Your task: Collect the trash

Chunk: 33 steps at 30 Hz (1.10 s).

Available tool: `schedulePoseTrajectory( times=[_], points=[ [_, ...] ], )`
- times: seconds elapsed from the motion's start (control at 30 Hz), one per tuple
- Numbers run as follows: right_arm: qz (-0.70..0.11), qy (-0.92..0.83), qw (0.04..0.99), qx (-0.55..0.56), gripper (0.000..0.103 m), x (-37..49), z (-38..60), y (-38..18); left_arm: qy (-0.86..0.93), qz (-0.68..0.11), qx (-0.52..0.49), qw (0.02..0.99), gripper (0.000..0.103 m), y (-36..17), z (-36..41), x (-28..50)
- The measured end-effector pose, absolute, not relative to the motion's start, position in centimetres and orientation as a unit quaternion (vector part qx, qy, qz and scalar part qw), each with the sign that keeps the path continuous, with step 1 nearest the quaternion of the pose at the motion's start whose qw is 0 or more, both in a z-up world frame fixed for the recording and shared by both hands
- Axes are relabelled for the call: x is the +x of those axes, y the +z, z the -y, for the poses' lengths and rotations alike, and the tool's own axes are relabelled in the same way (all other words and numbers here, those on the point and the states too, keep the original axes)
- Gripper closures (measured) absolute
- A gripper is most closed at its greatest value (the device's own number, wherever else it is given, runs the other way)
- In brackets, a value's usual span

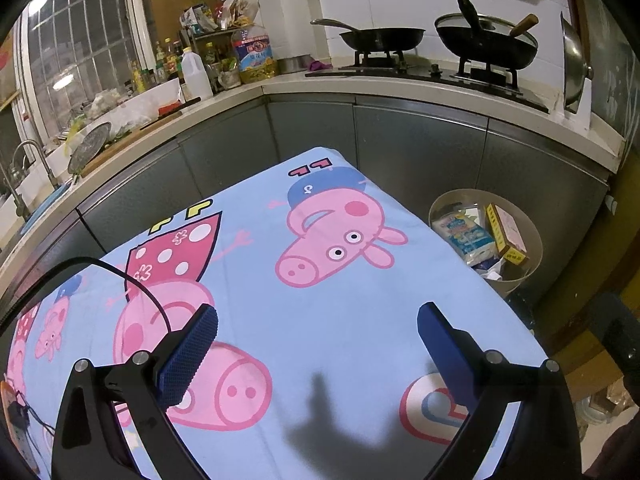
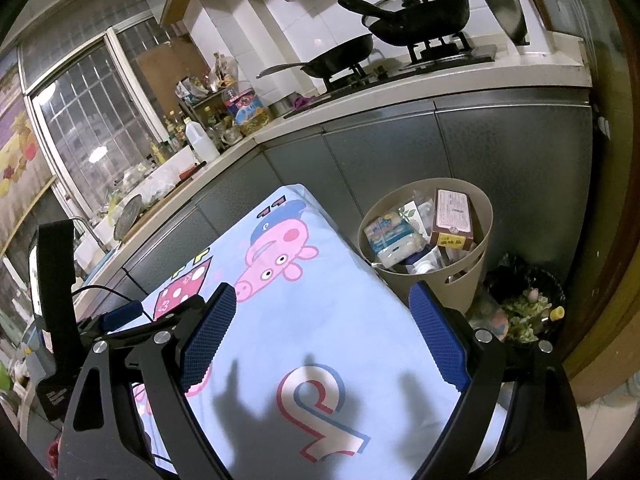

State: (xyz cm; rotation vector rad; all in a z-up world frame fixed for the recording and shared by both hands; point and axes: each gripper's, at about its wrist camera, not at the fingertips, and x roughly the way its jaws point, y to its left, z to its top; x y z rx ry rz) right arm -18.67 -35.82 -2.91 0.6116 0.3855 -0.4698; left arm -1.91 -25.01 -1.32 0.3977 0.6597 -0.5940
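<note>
From the left wrist, your left gripper (image 1: 318, 340) hangs over the cloth (image 1: 320, 300) with jaws spread wide and nothing between them. No trash lies on the cloth here. The trash is already in the bin (image 1: 532, 264) at 2 o'clock: a soft pack (image 1: 466, 236) and a carton (image 1: 506, 236), leaning inside.

From the right wrist, your right gripper (image 2: 322, 322) is also released and empty. The bin (image 2: 480, 256) stands at 1 o'clock, just beside the cloth (image 2: 320, 320) edge. I judge the pack (image 2: 394, 238) light and squashy, so pinch its middle; the carton (image 2: 454, 216) is stiff, so take it across its narrow sides. Only this view shows a second, dark bin (image 2: 554, 280) at 3 o'clock with scraps.
</note>
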Motion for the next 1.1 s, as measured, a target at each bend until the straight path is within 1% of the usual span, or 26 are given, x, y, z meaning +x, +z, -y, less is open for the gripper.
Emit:
schedulePoseTrajectory(
  times=[1.1],
  points=[
    [-0.186, -0.228, 0.908, 0.298, 0.016, -18.74, 35.84, -2.93, -0.280, -0.333, 0.211, 0.875, 0.004, -2.07, 25.08, -2.49]
  ],
)
